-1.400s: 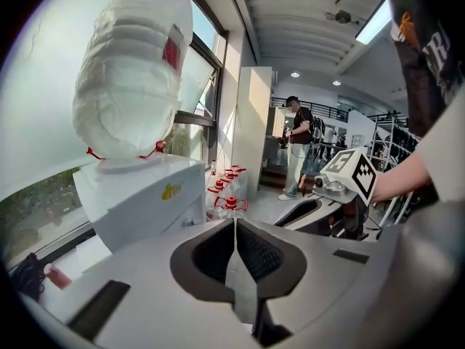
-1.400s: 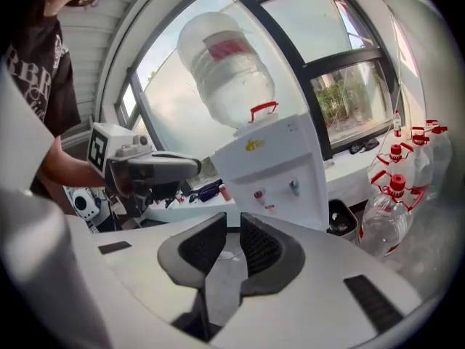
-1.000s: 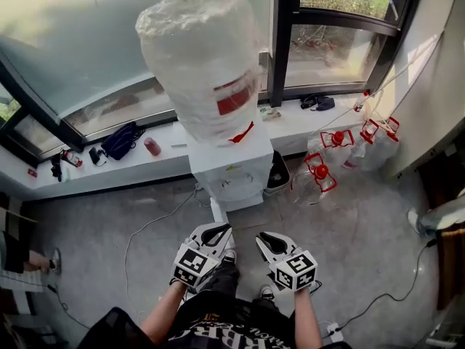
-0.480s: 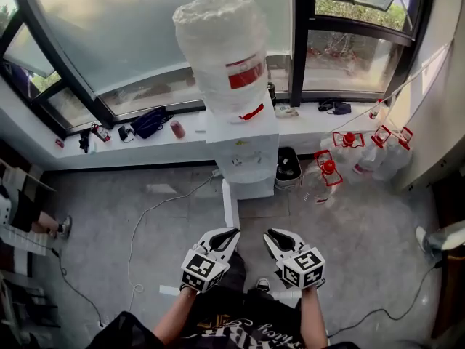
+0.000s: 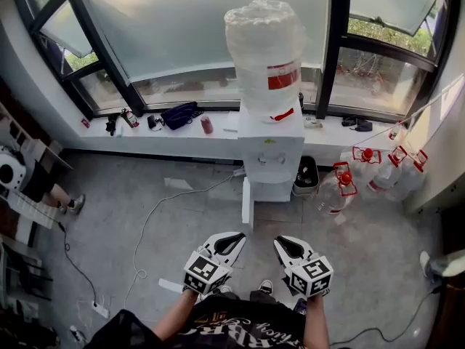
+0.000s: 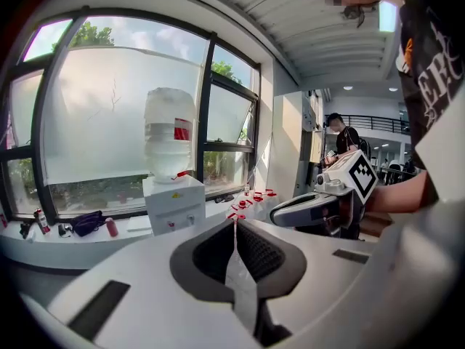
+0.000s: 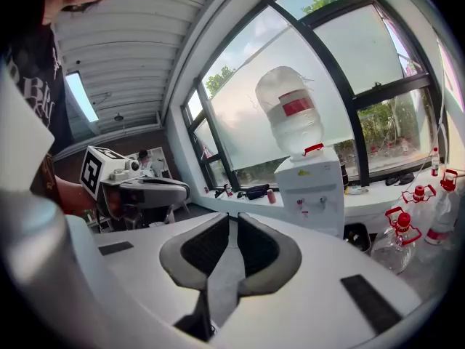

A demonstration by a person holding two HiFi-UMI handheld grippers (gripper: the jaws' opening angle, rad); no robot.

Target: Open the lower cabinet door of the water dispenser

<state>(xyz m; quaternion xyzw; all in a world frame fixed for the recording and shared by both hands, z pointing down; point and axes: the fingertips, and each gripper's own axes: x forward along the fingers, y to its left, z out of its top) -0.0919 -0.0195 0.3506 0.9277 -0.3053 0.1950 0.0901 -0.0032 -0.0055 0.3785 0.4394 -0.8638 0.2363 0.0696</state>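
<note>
left claw over grey floor, window wall beyond

Letters "ERC" show on the person's black shirt.

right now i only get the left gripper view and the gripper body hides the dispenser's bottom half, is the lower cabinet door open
Observer: In the head view it looks open: a white door panel stands swung out from the base of the water dispenser.
Operator: is the right gripper holding anything
Observer: No. In the right gripper view the right gripper's jaws have just been closing, a narrow gap left, nothing between them.
Operator: anything on the floor near it
Observer: A white cable lies across the floor toward the dispenser's left side.
</note>
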